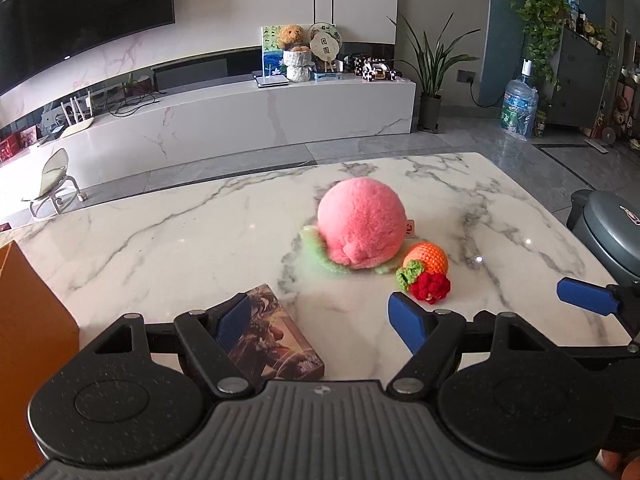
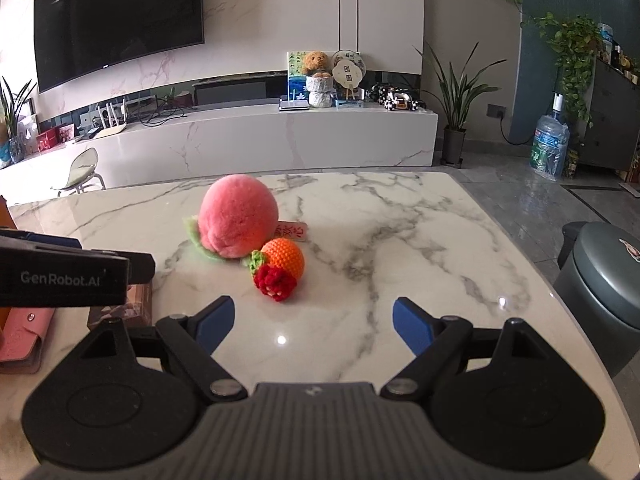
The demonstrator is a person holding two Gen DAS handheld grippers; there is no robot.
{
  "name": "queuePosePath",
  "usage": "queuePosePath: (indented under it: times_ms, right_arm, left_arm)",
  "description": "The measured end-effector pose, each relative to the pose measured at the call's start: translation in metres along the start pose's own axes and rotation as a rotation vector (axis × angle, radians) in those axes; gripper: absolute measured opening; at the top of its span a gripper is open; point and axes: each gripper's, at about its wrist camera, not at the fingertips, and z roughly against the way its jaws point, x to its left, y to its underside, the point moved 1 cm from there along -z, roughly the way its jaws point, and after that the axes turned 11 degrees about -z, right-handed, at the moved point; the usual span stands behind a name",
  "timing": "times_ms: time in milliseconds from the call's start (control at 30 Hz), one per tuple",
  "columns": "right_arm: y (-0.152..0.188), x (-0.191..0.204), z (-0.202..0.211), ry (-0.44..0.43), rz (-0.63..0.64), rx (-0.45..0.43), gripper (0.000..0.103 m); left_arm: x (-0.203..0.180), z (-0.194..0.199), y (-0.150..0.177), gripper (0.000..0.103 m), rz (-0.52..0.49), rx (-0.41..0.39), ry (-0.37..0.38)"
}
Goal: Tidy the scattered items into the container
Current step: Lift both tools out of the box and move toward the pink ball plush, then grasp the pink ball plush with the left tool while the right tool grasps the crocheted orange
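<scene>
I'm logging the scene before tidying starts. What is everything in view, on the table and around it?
plush peach: one, pink on green leaf, mid-table
crochet orange: one, orange, touching the peach's right
crochet red flower: one, red with green leaf, in front of the orange
printed box: one, brown, near edge, by left gripper
pink wallet: one, near left edge
orange container: one, far left, partly seen
marble table: one, white, grey-veined
grey bin: one, right of table
television: one, black, wall
left gripper: open, empty
right gripper: open, empty
</scene>
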Motion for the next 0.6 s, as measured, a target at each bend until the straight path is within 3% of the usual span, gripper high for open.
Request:
queuePosePath:
  times_ms: [200,333,600]
  right_arm:
    - [-0.013,0.006,-0.039,-0.028,0.058,0.011,0.076]
    - [-0.019,0.01,-0.06,-0.07,0.088,0.025,0.076]
    - [-0.018,0.018,-0.091,-0.1,0.121,0.054,0.069]
  left_arm:
    - [0.007,-0.025,-0.014,0.089,0.024,0.016,0.005]
    - [0.012,-0.039,-0.024,0.089,0.059,0.018,0.025]
    - [0.0,-0.064,-0.039,0.089,0.005,0.026,0.045]
